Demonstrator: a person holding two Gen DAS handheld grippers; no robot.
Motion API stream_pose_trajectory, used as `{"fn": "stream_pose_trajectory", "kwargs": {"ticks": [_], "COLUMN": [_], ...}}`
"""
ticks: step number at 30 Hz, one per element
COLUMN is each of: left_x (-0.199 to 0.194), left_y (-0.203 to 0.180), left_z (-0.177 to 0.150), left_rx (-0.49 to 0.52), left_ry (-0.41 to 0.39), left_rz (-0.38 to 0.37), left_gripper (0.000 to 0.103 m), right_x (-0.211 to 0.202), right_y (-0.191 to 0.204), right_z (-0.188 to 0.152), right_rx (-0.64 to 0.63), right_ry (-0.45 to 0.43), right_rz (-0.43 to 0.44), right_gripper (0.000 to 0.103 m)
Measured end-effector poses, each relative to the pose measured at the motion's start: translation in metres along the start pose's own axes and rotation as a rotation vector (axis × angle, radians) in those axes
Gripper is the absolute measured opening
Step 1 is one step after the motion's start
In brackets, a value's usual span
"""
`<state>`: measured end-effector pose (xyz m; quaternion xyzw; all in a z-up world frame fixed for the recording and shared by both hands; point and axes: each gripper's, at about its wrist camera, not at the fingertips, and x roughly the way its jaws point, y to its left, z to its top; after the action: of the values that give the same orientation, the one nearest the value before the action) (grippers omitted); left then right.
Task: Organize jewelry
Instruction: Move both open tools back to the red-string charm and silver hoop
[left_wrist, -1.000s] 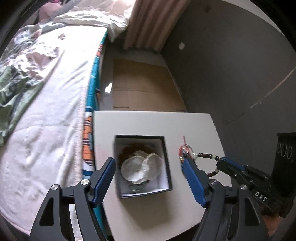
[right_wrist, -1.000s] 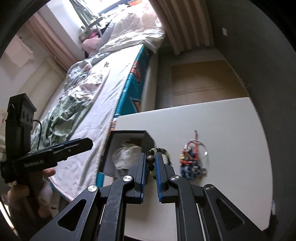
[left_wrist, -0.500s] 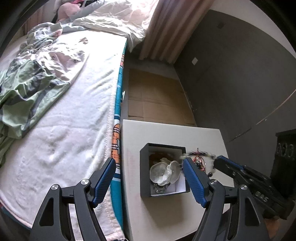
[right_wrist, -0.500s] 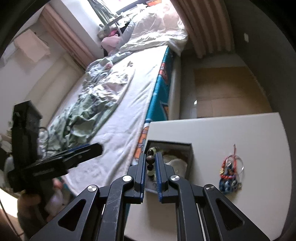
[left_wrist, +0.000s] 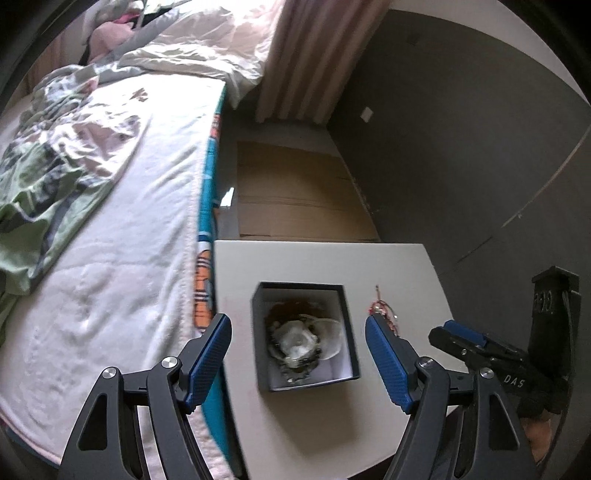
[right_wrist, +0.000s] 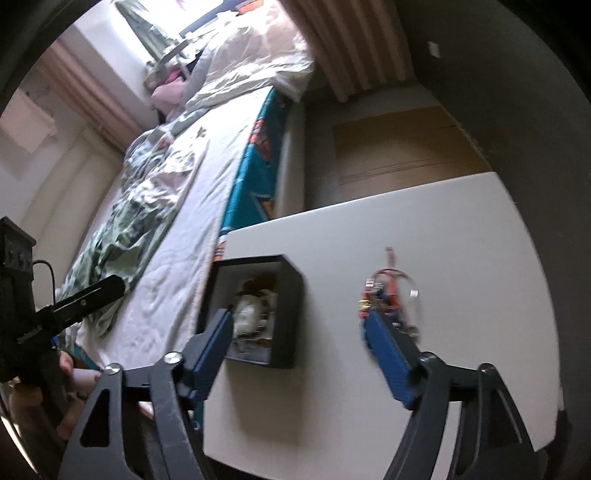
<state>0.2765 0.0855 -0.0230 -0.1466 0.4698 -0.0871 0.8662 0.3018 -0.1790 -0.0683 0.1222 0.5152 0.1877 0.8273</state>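
Fingers on the left gripper (left_wrist: 297, 345) sit wide apart, nothing pinched, black jewelry box (left_wrist: 304, 384) right between them. Right gripper (right_wrist: 299, 341) jaws are opening, empty too; box (right_wrist: 286, 310) between its fingers, bracelet pile (right_wrist: 386, 291) by the right fingertip.

My right gripper (right_wrist: 297, 332) hangs over the white table (right_wrist: 461, 236), its blue jaws opening with nothing pressed between them. Under the left jaw sits the black box (right_wrist: 291, 306), open on top, with pale jewelry (right_wrist: 251, 314) heaped inside (too blurred to tell piece from piece). Beside the right jaw's tip a tangle of red and blue trinkets (right_wrist: 388, 291) lies on the table, apart from the box. At the far left my other gripper (right_wrist: 88, 295) reaches in above the bed (right_wrist: 177, 221), my hand (right_wrist: 70, 373) behind it.
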Motion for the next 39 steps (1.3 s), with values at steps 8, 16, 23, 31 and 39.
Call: {"fn": "stream_pose_trajectory", "kwargs": {"ticks": [8, 16, 23, 31, 39], "left_x": [0.024, 0.061, 0.094, 0.138, 0.185], "left_y": [-0.043, -0.083, -0.111, -0.144, -0.164], "left_z": [-0.001, -0.004, 0.001, 0.002, -0.004], "left_rx": [0.073, 0.133, 0.178, 0.277, 0.364], "left_ry": [0.040, 0.112, 0.166, 0.246, 0.325], "left_rz": [-0.049, -0.069, -0.057, -0.007, 0.050], "left_gripper": [0.075, 0.075, 0.071, 0.071, 0.071], "right_x": [-0.015, -0.015, -0.021, -0.026, -0.032], "right_y": [-0.038, -0.069, -0.091, -0.131, -0.162], "right_z": [-0.005, -0.012, -0.012, -0.013, -0.019], "right_rx": [0.062, 0.117, 0.134, 0.220, 0.269], "right_ry": [-0.009, -0.004, -0.025, -0.045, -0.045], "right_rz": [0.027, 0.015, 0.016, -0.034, -0.084], "right_gripper": [0.088, 0.097, 0.097, 0.097, 0.097]}}
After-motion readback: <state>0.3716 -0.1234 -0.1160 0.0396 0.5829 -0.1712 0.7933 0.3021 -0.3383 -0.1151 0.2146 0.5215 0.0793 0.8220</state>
